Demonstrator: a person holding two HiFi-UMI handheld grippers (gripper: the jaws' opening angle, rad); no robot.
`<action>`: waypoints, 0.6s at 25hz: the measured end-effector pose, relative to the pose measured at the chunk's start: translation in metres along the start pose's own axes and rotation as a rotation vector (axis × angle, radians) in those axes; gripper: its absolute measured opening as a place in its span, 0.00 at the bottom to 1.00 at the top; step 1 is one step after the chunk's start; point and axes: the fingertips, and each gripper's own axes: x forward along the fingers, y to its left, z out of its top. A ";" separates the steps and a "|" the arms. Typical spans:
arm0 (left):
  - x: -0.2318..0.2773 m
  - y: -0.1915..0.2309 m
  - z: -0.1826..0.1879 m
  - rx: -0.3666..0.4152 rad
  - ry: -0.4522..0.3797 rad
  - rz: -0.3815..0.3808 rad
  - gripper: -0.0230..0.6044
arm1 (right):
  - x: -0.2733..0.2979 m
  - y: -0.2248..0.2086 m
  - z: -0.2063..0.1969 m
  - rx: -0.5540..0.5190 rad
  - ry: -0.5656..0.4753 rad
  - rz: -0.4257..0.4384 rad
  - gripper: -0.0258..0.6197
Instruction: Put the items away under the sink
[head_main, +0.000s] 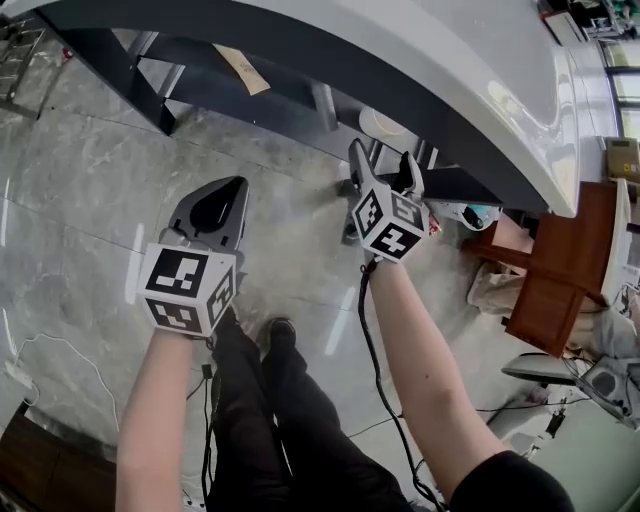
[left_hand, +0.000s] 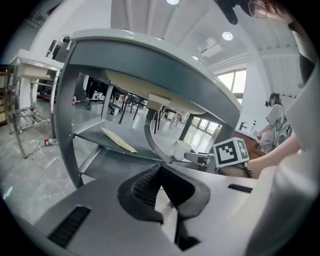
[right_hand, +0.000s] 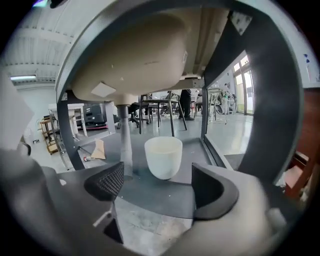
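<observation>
White cup (right_hand: 163, 157) stands stowed on the shelf (right_hand: 155, 197) under the sink (right_hand: 130, 65); right claw (right_hand: 160, 185) gapes wide and empty, left claw (left_hand: 161, 189) is pressed together on nothing, so stowage appears complete.

I see bright room. Daylight comes from windows (right_hand: 239, 92) on right. Round ceiling lamps (left_hand: 227, 36) glow above. Shiny floor (head_main: 80, 190) has white glare streaks. Top of surface (head_main: 520, 110) shines too. Soft shade under sink (right_hand: 135, 55). Both tool views bend at edges, corners black. Body of my right tool (right_hand: 157, 182) blurry up close.
</observation>
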 end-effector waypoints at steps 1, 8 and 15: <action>-0.007 -0.005 0.001 -0.006 0.003 0.004 0.05 | -0.011 0.005 0.004 0.013 -0.004 0.011 0.68; -0.049 -0.046 0.040 -0.013 -0.014 0.005 0.05 | -0.087 0.038 0.054 0.061 -0.027 0.116 0.64; -0.079 -0.096 0.106 0.048 -0.068 -0.041 0.05 | -0.160 0.068 0.120 0.003 -0.104 0.222 0.41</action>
